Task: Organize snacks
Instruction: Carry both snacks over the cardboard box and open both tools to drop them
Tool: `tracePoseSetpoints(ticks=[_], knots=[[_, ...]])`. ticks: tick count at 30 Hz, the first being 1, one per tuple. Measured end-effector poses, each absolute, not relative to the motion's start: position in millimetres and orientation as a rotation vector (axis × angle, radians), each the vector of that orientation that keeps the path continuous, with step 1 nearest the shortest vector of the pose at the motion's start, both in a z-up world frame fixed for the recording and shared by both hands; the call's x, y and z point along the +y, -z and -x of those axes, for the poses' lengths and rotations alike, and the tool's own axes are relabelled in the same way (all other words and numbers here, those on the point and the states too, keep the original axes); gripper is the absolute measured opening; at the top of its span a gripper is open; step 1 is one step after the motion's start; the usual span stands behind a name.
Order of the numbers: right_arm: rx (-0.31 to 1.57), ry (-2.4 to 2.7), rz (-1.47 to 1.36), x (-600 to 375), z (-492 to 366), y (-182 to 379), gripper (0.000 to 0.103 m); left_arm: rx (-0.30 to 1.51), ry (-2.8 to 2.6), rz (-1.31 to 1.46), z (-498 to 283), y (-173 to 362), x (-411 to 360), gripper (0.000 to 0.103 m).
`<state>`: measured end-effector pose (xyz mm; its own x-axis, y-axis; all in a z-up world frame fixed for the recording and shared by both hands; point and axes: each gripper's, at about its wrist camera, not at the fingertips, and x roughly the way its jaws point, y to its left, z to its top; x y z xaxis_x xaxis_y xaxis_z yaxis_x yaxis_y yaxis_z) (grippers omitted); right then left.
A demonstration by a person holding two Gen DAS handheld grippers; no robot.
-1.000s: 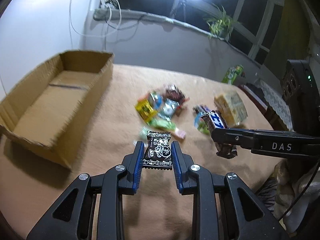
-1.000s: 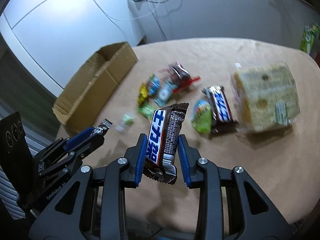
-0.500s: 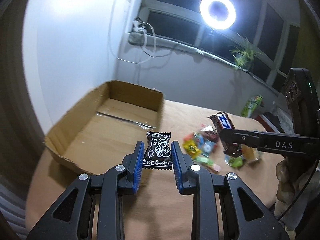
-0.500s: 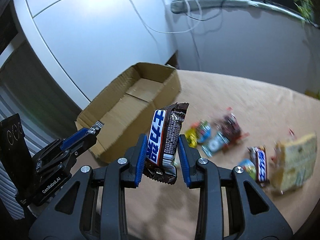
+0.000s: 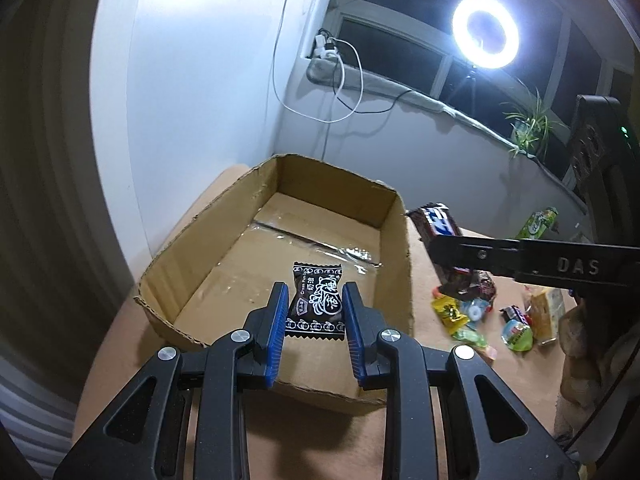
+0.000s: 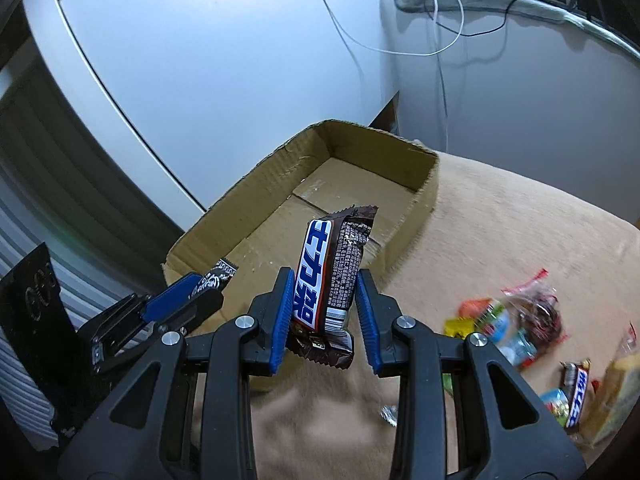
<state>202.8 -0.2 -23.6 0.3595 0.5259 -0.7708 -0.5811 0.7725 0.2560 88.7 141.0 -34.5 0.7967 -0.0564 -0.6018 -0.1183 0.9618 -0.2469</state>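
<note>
Left gripper [image 5: 315, 312] is pinching a small black candy packet [image 5: 317, 305] between its blue pads, white print facing up. The packet is hanging above the near end of the open cardboard box [image 5: 403, 264], over the box floor and clear of it.

Right gripper [image 6: 324, 300] is clamping a brown chocolate bar [image 6: 331, 276] with blue lettering on a white band. The bar is standing nearly upright between the pads, its top seam leaning a little right. It is sitting in front of the box's near long wall, above the tan tablecloth [image 6: 500, 232]; whether it is already over the box opening cannot be told from this view.

In the left wrist view the right gripper's finger is reaching in from the right edge, with the bar's end showing just beyond the box's right wall. In the right wrist view the left gripper is showing at lower left, the candy packet's end sticking out past its blue pad at the box's near corner.

The box is lying empty, clear tape glinting along its bottom seam.

Farther right on the cloth, a loose pile of snacks [image 6: 516, 328] is lying well apart from the box: yellow, green, blue and red wrappers, a second chocolate bar [image 6: 578, 396], and a pale biscuit pack [image 5: 546, 316].

Beyond, a ring light [image 5: 485, 32] is glowing before a dark window; a potted plant [image 5: 528, 128] is sitting on the sill.
</note>
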Motion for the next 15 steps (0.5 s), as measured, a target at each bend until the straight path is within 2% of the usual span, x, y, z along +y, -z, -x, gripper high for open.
tracePoseSetpoints(ticks=[15], knots=[[1.02, -0.738, 0.102, 40.4, -229.1, 48.8, 0.033, 0.656, -0.053, 0.273, -101.7, 39.4, 149.9, 0.026]])
